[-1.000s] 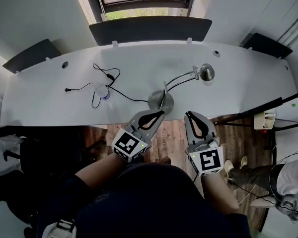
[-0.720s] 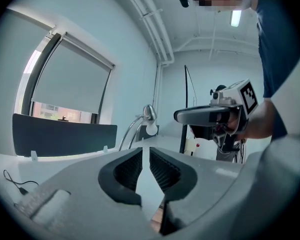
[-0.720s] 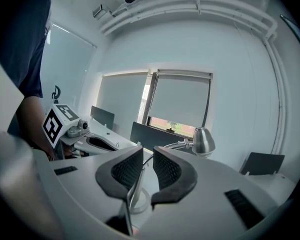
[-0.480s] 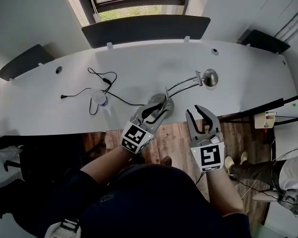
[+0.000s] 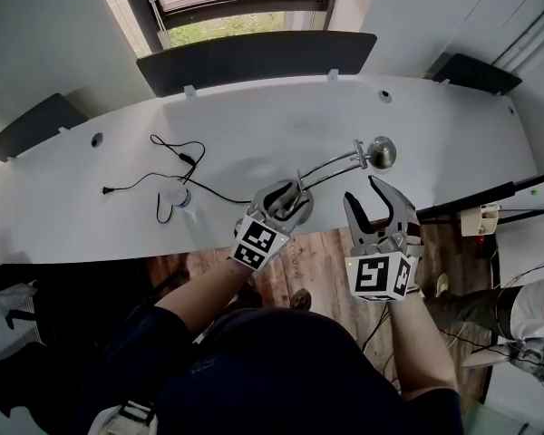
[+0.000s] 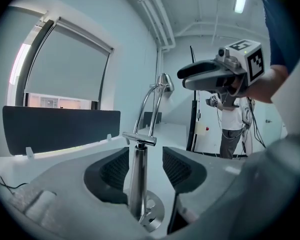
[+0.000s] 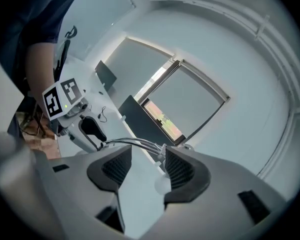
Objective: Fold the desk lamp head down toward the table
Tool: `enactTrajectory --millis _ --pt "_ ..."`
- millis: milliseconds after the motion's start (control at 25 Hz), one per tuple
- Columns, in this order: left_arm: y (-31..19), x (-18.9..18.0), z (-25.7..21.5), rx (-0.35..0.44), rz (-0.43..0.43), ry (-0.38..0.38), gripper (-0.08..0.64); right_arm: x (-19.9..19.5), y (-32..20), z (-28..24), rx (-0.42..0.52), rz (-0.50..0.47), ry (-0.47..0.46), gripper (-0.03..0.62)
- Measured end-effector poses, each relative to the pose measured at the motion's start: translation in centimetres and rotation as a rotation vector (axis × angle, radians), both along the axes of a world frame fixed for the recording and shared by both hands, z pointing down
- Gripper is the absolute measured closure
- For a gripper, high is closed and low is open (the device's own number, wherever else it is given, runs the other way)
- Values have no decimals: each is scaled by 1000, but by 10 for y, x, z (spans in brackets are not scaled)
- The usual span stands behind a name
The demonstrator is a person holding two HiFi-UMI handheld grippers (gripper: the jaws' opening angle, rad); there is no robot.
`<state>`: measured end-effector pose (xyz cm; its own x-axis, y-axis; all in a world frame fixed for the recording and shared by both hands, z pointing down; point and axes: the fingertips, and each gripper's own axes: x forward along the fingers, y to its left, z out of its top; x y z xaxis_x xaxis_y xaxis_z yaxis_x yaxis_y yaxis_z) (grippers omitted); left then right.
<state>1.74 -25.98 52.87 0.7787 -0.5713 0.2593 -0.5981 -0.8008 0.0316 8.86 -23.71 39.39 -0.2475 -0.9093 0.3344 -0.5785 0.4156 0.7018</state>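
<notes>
- Head view: the desk lamp [image 5: 331, 164] sits at the near edge of the white table [image 5: 254, 125]. Its round base [image 5: 306, 208] is on the person's side, and the curved arm runs up and right to the lamp head [image 5: 382, 152], which is raised off the table, not folded down.
- Same view: the left gripper [image 5: 288, 198] is right over the base with its jaws spread around the post. The right gripper [image 5: 364, 193] is just on the near side of the lamp head, jaws wide, not touching it as far as I can see.
- A loose black cable [image 5: 177, 157] lies on the table off to the left, well apart from the lamp.
- Left gripper view: the jaws have just been opening and stand wide. The chrome post [image 6: 136, 179] is upright between the pads, closer to the left-hand one, with a clear gap to the other, so nothing is squeezing it.
- Also in this view: the base [image 6: 152, 215] shows below, the lamp head [image 6: 165, 81] up top, and the right gripper [image 6: 190, 76] just beside the head. A person [image 6: 232, 129] stands in the background.
- Right gripper view: these jaws have also just been opening, and they're wide with nothing clamped. The lamp's thin arm rods [image 7: 132, 143] cross behind the gap to a joint by the right-hand pad. I can't make out the head itself here.
- The left gripper [image 7: 95, 134] shows at the far end of the rods.
</notes>
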Motion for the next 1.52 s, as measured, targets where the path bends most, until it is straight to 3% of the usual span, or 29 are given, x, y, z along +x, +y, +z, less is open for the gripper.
enactTrajectory --millis 360,480,600,760,1080,1520 --pt "-16 13 22 0 7 -48 367 4 -37 13 120 -9 555 385" --pt "-20 16 27 -2 2 -60 377 2 -46 19 147 -28 685 433" --pt "-25 14 28 15 -19 -61 427 2 -53 22 175 -27 750 454" --pt "-24 15 30 22 -19 -64 433 4 -54 20 204 -16 770 474" --pt "-24 16 29 24 -25 -25 434 9 -51 21 173 19 694 479" --pt "-24 13 30 17 -26 4 434 49 -57 85 -102 124 468 499"
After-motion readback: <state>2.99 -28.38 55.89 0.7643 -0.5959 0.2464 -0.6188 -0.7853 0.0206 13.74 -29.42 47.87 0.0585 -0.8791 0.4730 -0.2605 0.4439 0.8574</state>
